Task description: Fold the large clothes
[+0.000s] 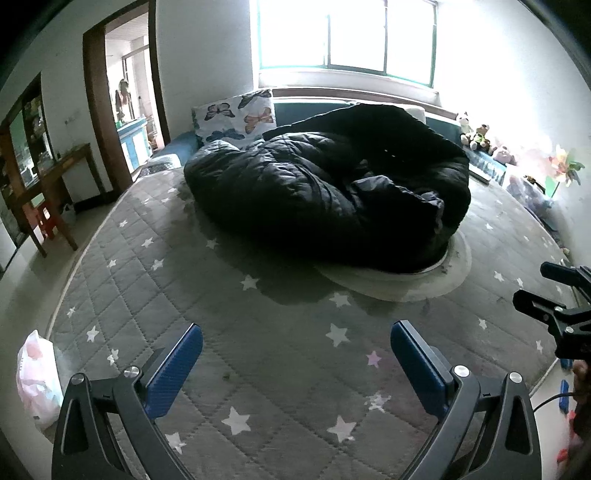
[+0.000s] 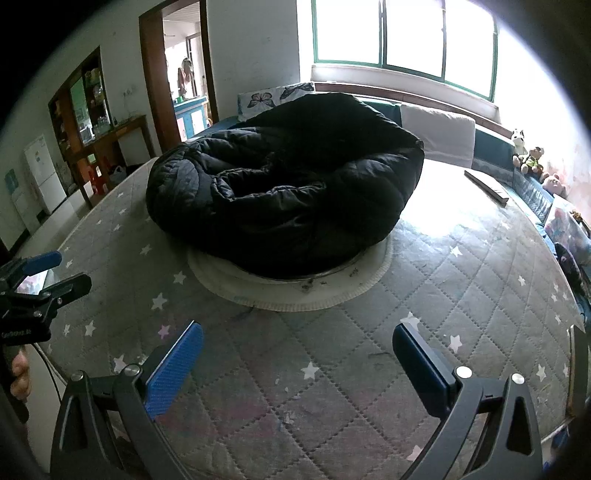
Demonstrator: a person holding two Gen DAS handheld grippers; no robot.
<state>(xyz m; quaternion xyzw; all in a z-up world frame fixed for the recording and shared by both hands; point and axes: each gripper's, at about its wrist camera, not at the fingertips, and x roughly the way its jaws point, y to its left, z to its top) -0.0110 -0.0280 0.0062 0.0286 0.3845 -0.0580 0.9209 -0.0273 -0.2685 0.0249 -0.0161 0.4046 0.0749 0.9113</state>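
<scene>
- A bedroom: a bed (image 1: 258,369) with a grey quilted, star-printed cover lies under a bright window (image 1: 347,33), an open doorway (image 1: 125,92) to the left.
- On the floor at the bed's left edge sits a pale plastic bag (image 1: 37,376); its contents are hidden.
- A butterfly-print pillow (image 1: 236,118) stands at the bed's head.
- Mid-bed, a black puffer coat (image 1: 325,184) lies heaped on a round white cloth (image 2: 291,291), which it largely covers.
- Soft toys (image 1: 476,134) at the right are washed out by glare.
- The left gripper (image 1: 295,354) hovers over bare cover, jaws wide apart, holding nothing.
- The right gripper (image 2: 297,356) does likewise, well short of the coat.
</scene>
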